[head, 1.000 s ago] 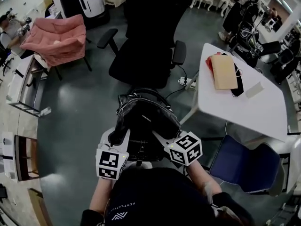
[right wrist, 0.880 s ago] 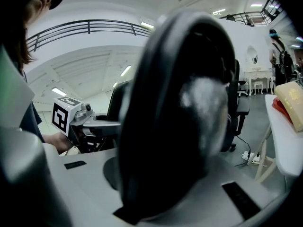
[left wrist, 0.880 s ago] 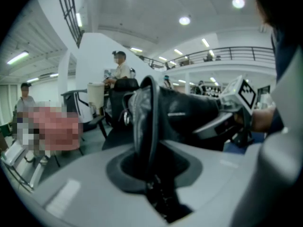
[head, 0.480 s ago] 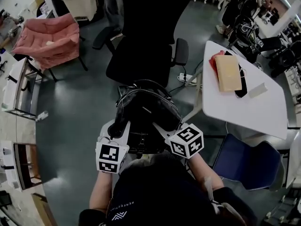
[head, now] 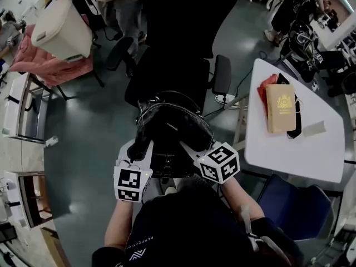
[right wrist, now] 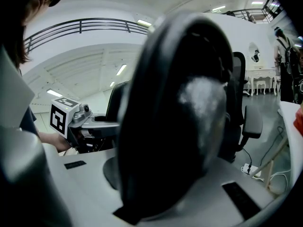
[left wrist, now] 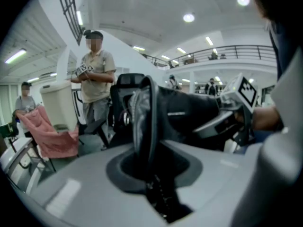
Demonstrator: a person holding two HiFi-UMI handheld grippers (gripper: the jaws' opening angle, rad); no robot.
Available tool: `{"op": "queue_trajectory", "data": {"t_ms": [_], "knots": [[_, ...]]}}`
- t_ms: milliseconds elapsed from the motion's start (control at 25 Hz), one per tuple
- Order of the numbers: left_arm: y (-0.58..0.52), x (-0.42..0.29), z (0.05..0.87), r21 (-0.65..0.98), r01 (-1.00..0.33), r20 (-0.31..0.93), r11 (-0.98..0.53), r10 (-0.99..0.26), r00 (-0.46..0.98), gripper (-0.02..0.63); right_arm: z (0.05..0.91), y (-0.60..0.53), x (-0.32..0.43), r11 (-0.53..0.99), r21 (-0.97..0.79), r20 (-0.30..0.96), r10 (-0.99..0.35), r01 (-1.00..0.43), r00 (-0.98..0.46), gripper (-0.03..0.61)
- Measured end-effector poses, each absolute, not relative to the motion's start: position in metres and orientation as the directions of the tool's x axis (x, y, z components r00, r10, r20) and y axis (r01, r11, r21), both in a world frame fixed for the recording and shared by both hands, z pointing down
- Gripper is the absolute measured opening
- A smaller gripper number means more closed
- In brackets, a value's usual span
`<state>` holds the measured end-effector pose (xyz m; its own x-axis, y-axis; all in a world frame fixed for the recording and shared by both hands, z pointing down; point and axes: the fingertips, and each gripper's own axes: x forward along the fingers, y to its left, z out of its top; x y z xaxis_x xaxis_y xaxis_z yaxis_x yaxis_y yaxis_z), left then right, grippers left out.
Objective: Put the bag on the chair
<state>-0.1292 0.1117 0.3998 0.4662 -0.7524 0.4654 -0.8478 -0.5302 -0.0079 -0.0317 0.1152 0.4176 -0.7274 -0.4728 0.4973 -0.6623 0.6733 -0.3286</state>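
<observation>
head view: left gripper (head: 139,148) and right gripper (head: 191,151) side by side, angled downward, clamped on the bag (head: 173,124)

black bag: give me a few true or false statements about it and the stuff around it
1. Both the left tool and the right tool are closed on the black bag. True.
2. The bag sits on the seat of the black office chair. False: it hangs from the two tools in front of that chair.
3. The white table has nothing on it. False: a tan book lies on it, among other items.
4. A blue chair stands beside the white table. True.
5. The pink chair stands to the right of the table. False: it is at the far left of the head view.
</observation>
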Motion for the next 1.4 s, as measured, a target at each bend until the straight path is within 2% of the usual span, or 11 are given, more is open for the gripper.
{"op": "queue_trajectory", "data": {"t_ms": [720, 1400], "knots": [[-0.087, -0.118, 0.435, 0.02, -0.882, 0.521, -0.471, -0.748, 0.411, 0.091, 0.451, -0.089, -0.02, 0.693, -0.381, 0.526, -0.382, -0.612, -0.76, 0.046], [-0.196, -0.118, 0.51, 0.02, -0.902, 0.595, -0.43, -0.72, 0.357, 0.11, 0.529, -0.197, -0.018, 0.644, -0.406, 0.572, -0.374, -0.648, -0.73, 0.052]]}}
